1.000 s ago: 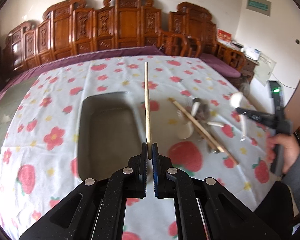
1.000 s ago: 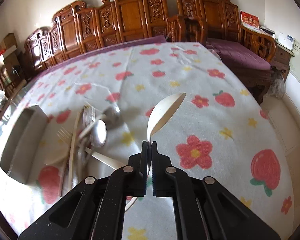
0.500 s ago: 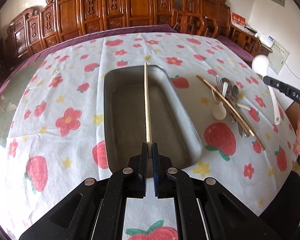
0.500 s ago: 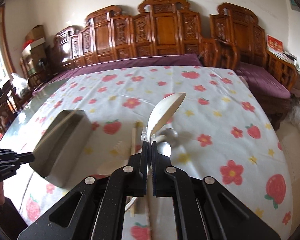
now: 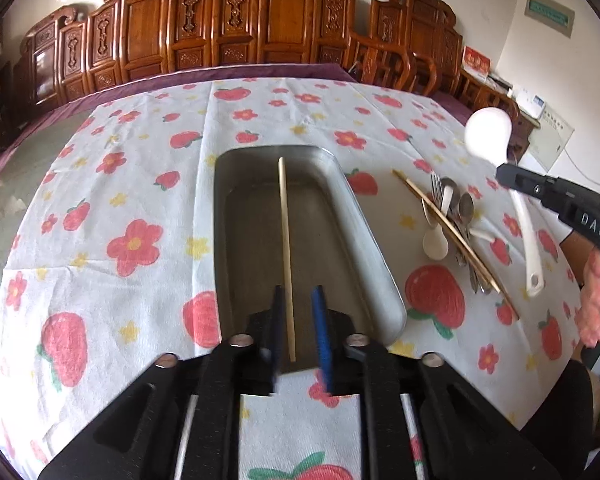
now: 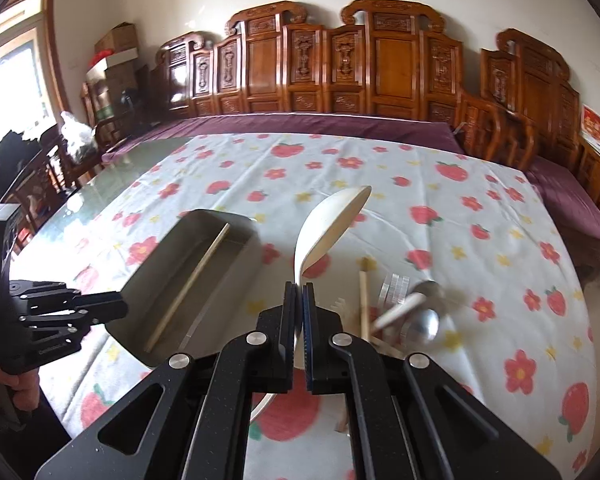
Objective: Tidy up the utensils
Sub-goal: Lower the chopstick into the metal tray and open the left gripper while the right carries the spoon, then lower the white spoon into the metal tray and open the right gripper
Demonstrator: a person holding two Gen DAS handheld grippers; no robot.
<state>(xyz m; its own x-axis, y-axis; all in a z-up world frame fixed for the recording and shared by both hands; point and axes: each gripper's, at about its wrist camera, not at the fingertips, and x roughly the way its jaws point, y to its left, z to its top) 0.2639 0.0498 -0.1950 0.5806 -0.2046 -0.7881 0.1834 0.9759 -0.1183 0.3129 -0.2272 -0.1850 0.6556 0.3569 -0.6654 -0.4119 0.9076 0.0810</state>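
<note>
Left wrist view: left gripper (image 5: pixel 296 320) wide over tray (image 5: pixel 364 232); right gripper (image 6: pixel 299 312) pinches white ladle (image 6: pixel 328 228).

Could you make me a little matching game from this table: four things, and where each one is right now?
Things:
1. single chopstick
2. white ladle
3. metal tray
4. fork

Places:
A. in the utensil pile on the cloth
B. lying inside the tray
C. on the tablecloth, between the two grippers
D. clamped in the right gripper

Pairs: 1-B, 2-D, 3-C, 4-A
</note>
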